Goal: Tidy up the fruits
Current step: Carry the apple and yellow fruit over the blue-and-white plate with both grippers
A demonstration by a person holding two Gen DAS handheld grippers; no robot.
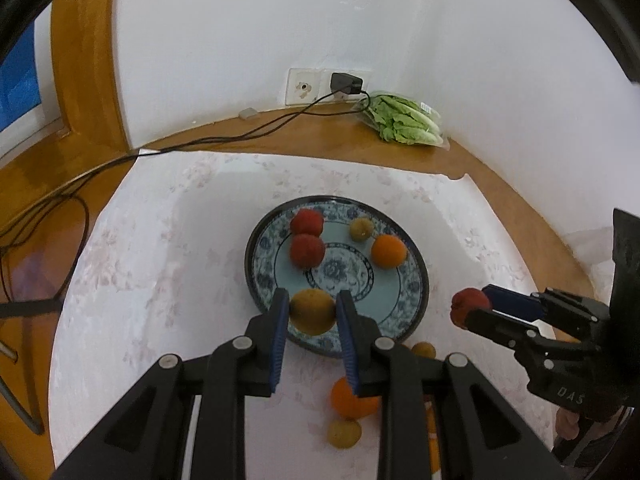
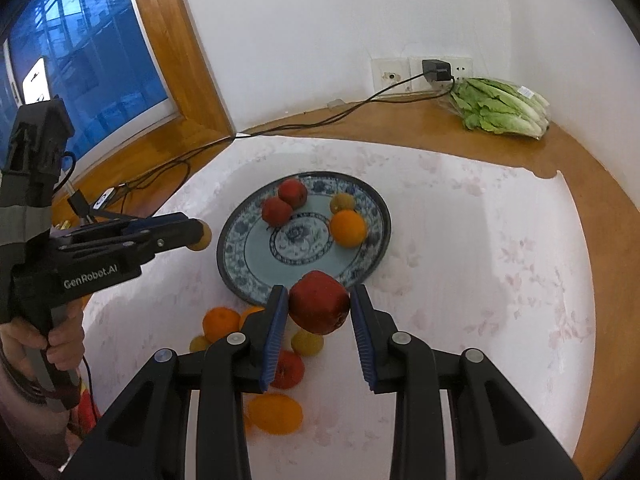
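The surface (image 1: 160,280), draped in a pale flowered cloth, is filling most of the corner under the white walls, with a bag of lettuce (image 1: 404,120) lying on the wooden ledge beside the wall socket. A blue patterned plate (image 1: 408,300) is sitting in the middle of the cloth, carrying two red fruits (image 1: 307,251), an orange (image 1: 389,251) and a small yellow-green fruit (image 1: 362,229). The left gripper (image 1: 312,312) is pinching a yellow-brown fruit (image 1: 312,311) over the plate's near rim, and the right gripper (image 2: 320,304) is clamping a dark red fruit (image 2: 319,302) just above the near edge. Loose oranges (image 2: 221,322) and small yellow fruits (image 2: 307,342) are lying on the cloth in front of the plate.
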